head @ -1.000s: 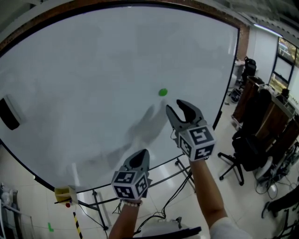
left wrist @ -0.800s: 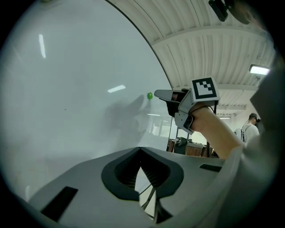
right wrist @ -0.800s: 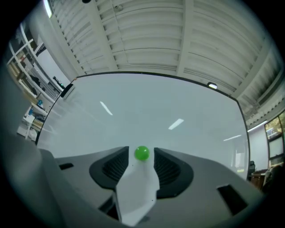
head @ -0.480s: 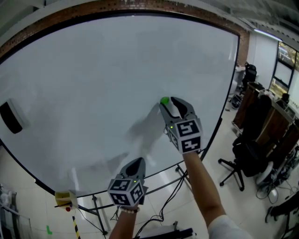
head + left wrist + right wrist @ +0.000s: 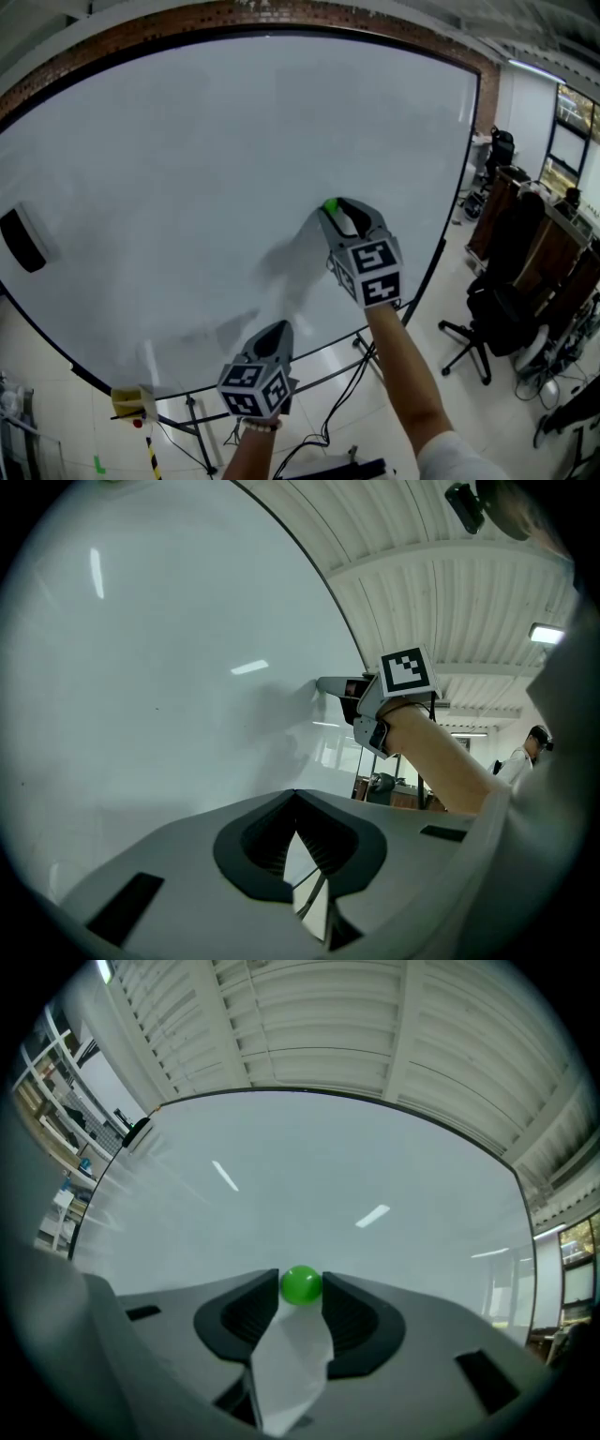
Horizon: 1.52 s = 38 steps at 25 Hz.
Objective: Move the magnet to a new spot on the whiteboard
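Right hand-held gripper [image 5: 301, 1281] | jaws closing on magnet [image 5: 301, 1285] | head view half-hides it

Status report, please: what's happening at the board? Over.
Left gripper shut, empty. Right gripper fingers closing on small round green magnet on whiteboard. Nothing in the way.

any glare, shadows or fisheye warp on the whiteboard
Head view: fisheye bows the whiteboard edges into an arc; soft grey shadows lie on it. Left gripper view: ceiling-light streaks glare on the board, corners vignetted. Right gripper view: two light streaks, green magnet sharp.
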### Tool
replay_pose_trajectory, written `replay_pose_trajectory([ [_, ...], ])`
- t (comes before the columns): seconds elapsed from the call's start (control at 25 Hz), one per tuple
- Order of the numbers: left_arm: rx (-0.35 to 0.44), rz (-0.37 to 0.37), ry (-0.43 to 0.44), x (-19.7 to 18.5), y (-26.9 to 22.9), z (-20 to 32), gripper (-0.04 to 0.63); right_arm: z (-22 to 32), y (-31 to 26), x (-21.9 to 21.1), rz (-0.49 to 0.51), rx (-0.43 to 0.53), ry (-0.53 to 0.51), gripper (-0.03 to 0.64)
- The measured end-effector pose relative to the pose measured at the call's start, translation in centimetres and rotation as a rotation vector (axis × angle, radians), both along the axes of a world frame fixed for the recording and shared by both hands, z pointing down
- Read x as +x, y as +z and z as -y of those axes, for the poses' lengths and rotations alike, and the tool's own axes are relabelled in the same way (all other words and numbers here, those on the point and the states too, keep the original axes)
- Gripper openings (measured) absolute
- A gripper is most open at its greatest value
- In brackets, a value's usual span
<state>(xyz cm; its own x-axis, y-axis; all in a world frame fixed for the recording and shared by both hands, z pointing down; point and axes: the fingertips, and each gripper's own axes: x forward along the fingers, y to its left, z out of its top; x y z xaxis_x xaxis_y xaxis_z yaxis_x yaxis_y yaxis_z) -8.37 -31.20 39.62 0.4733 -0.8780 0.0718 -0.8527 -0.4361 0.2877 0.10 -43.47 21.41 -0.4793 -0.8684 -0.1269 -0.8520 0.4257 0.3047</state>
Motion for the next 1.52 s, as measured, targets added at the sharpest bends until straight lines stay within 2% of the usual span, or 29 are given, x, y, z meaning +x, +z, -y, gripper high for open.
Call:
replay_pose_trajectory([
  [0.52,0.007,0.011,0.013,0.3,-0.4,-1.1,-0.009,-0.5,-0.2,0.0,-0.022,-0.018,-0.005,0.13],
  [0.72,0.005,0.015,0.021,0.6,-0.3,-1.4,-0.009,-4.0,-2.2,2.1,0.023,0.019,-0.046,0.13],
  [0.92,0.003,0.018,0.032,1.3,-0.1,-1.6,-0.009,-8.7,-2.3,6.1,0.051,0.033,-0.055,0.13],
  [1.08,0.004,0.021,0.052,2.2,0.2,-1.6,-0.009,-11.8,-0.3,9.5,0.066,0.025,-0.009,0.13],
  [1.24,0.008,0.053,0.066,3.5,0.1,-1.8,-0.009,-14.2,2.3,13.6,0.099,-0.005,0.06,0.13],
  [1.52,-0.006,0.063,0.083,5.4,0.9,-1.7,-0.009,-16.5,10.5,17.9,0.197,-0.143,0.142,0.13],
])
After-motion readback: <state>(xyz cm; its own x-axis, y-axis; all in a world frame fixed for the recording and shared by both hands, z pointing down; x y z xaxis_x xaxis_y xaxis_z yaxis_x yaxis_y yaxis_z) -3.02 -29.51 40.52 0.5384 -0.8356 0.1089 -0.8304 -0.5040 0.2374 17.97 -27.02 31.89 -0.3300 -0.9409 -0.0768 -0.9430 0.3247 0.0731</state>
